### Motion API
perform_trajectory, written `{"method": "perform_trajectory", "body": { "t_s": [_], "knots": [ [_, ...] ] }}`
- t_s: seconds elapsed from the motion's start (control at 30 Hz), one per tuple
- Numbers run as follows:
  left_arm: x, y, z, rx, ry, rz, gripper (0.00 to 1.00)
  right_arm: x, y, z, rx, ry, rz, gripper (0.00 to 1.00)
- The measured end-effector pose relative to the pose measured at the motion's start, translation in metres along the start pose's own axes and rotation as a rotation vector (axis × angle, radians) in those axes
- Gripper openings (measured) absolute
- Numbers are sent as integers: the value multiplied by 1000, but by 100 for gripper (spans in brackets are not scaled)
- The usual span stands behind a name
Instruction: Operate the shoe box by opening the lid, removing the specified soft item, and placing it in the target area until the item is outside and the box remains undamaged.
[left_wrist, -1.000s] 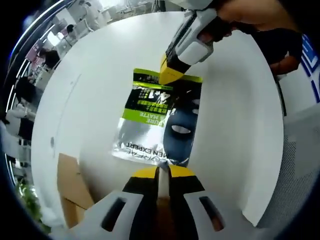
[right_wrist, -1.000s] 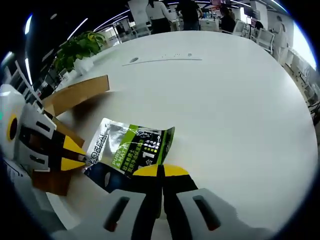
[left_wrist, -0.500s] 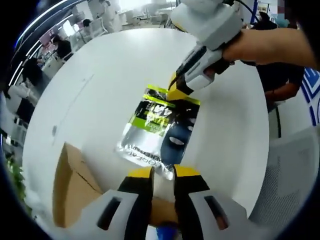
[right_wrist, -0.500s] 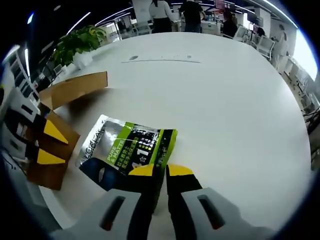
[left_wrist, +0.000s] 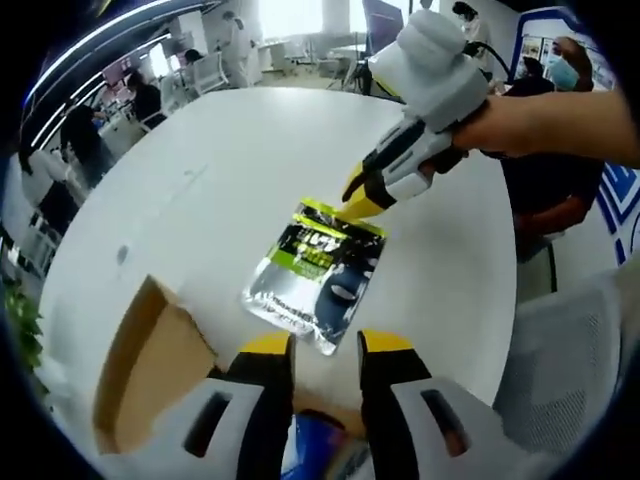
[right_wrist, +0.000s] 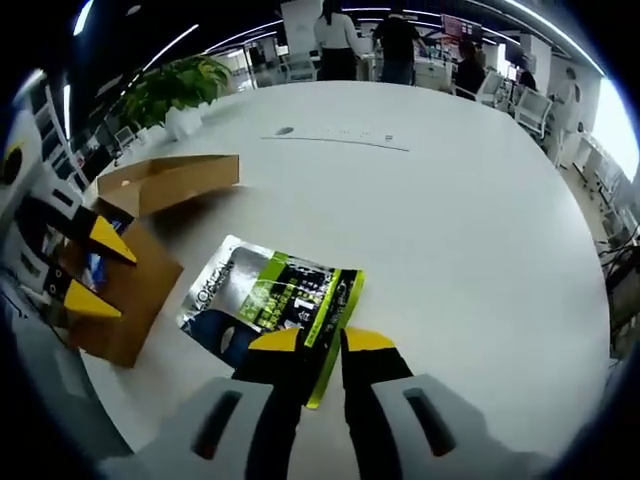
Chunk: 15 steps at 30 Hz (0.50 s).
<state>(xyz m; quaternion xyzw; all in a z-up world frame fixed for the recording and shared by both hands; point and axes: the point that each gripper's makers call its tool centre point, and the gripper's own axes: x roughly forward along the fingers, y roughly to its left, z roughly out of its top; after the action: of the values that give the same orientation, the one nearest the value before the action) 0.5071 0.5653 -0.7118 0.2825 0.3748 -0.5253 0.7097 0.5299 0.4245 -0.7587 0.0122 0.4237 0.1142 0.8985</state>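
Note:
A silver, green and dark blue soft pouch (left_wrist: 315, 275) lies flat on the white table (left_wrist: 200, 170), outside the open cardboard shoe box (left_wrist: 150, 365). My left gripper (left_wrist: 325, 345) is open and drawn back over the box, a short way from the pouch's near end. A hand holds my right gripper (left_wrist: 358, 195) just off the pouch's green far end. In the right gripper view, the right gripper (right_wrist: 320, 342) stands open, with the green edge of the pouch (right_wrist: 270, 295) lying loose between its jaws. The left gripper (right_wrist: 92, 272) hangs open over the box (right_wrist: 135, 295).
Something blue (left_wrist: 320, 450) rests inside the box under my left jaws. The box's lid flap (right_wrist: 170, 180) stands up on its far side. A potted plant (right_wrist: 180, 85) sits at the table's edge. People and office chairs stand beyond the table.
Both grippers have opened and let go of the pouch, which now lies flat on the table. The left gripper has pulled back over the box, and the right has drawn back slightly.

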Motion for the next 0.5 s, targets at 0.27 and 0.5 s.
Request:
{"method": "perform_trajectory", "body": {
  "t_s": [0.27,0.5],
  "knots": [
    [-23,4,-12,-47,-34,16,27,-20,14,4,-18,-22,10,17],
    [-43,11,-25,-108,-76,48,29,-37,31,13,-41,-54,31,19]
  ]
}}
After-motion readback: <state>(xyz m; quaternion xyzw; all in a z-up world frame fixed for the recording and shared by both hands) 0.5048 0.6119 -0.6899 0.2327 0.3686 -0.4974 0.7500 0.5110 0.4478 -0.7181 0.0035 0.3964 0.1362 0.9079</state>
